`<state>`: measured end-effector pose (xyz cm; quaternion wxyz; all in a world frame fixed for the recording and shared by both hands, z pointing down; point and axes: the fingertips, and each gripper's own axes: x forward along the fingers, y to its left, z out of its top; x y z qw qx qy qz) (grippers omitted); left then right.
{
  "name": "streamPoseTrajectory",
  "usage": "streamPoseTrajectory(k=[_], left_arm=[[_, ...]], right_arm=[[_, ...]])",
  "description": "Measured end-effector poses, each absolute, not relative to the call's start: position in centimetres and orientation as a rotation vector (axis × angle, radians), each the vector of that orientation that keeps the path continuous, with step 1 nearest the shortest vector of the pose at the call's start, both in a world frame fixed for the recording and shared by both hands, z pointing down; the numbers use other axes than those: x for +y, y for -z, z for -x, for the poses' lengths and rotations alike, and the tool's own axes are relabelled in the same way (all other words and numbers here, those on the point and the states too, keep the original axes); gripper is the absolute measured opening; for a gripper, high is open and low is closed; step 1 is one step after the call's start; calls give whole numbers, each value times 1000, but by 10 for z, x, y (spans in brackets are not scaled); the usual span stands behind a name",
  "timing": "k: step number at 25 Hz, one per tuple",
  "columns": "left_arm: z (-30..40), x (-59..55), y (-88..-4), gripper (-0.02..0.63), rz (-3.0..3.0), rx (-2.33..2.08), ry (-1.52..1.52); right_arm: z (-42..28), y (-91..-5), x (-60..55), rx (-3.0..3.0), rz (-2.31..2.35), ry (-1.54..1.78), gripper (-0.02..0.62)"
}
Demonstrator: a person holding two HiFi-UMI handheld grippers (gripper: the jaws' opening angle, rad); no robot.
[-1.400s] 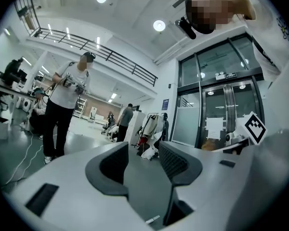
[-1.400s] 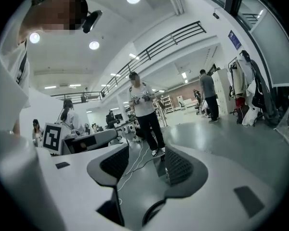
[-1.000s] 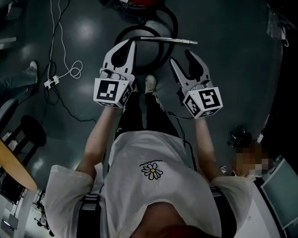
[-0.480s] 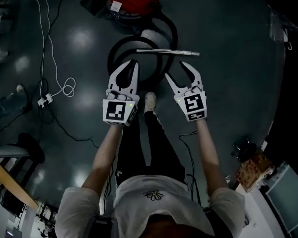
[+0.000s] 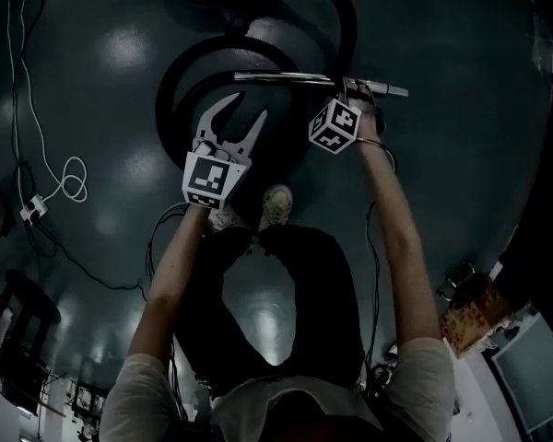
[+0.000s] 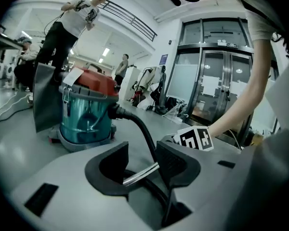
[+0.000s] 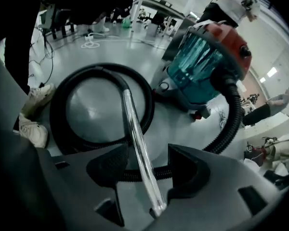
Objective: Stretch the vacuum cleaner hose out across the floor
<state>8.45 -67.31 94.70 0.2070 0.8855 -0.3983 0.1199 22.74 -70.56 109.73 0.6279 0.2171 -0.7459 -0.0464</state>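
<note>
Glossy dark grey floor [image 5: 461, 155] of a bright hall with glass doors [image 6: 216, 81]. One vacuum cleaner [image 7: 207, 61], teal drum and red lid, stands on it. One black hose [image 5: 180, 72] lies coiled in a single loop ahead of two white shoes [image 7: 36, 97]. One chrome tube [image 5: 286, 77] lies across the loop. One white cable [image 5: 69, 178] trails at left. Left gripper [image 5: 244, 109]: fingers have just been opening and stand apart, gripping nothing, with the tube end visible through the gap. Right gripper [image 7: 148, 165]: fingers wide, with the tube passing between them, pads clear of it.

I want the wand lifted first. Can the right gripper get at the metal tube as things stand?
Probably yes: the metal tube lies between the open jaws of the right gripper, with nothing blocking it.
</note>
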Motion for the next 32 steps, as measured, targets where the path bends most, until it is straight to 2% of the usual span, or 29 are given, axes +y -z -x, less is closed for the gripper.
streamPoseTrajectory(k=[8, 13, 14, 16, 21, 28, 32], left_arm=[[-73, -691, -1001, 164, -2513, -1033, -403], [-49, -698, -1009, 164, -2509, -1066, -442], [-43, -699, -1008, 164, -2489, -1090, -435], [-30, -699, -998, 164, -2427, -1149, -409], [-22, -669, -912, 164, -2365, -1150, -412], [-24, -643, -680, 164, -2488, -1128, -422], [-20, -661, -550, 177, -2639, -1190, -428]], right_arm=[[-257, -1199, -715, -1505, -333, 123, 247], [-291, -1222, -726, -1233, -348, 237, 242], [-293, -1217, -724, -1208, -336, 247, 176], [-288, -1195, -722, -1212, -334, 277, 173], [-251, -1069, -722, -1307, -315, 466, 173], [-206, -809, -731, -1237, -294, 753, 172], [-134, -646, -739, -1517, -354, 1039, 172]])
